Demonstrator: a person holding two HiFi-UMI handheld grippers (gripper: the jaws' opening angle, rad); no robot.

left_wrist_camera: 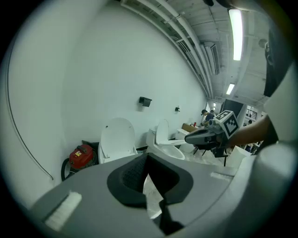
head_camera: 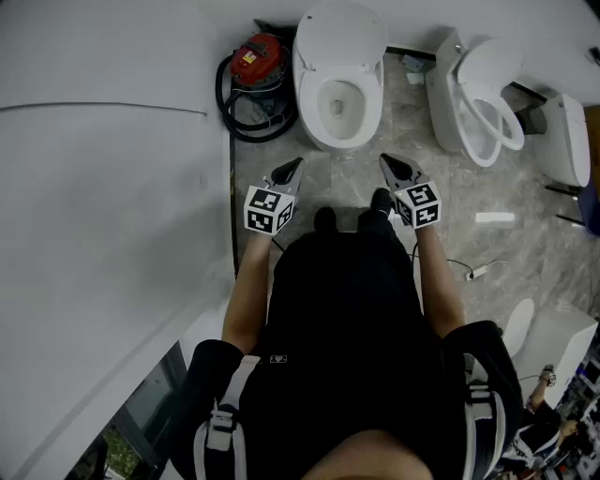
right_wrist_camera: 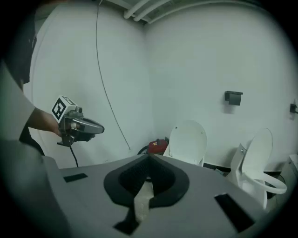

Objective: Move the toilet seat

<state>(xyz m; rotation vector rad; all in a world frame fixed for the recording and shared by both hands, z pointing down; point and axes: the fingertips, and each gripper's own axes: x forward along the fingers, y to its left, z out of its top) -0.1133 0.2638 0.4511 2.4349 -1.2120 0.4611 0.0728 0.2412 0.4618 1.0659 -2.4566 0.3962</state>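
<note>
A white toilet stands ahead on the marble floor, against the wall. Its lid is raised and the seat ring lies around the bowl. The same toilet shows in the left gripper view and its lid in the right gripper view. My left gripper and right gripper hover side by side just short of the bowl, both shut and empty. In their own views the left gripper and right gripper point at the toilet with nothing between the jaws.
A red vacuum cleaner with a coiled black hose sits left of the toilet, against the white wall. A second toilet with a half-raised seat stands to the right, with another white fixture beyond. A cable lies on the floor.
</note>
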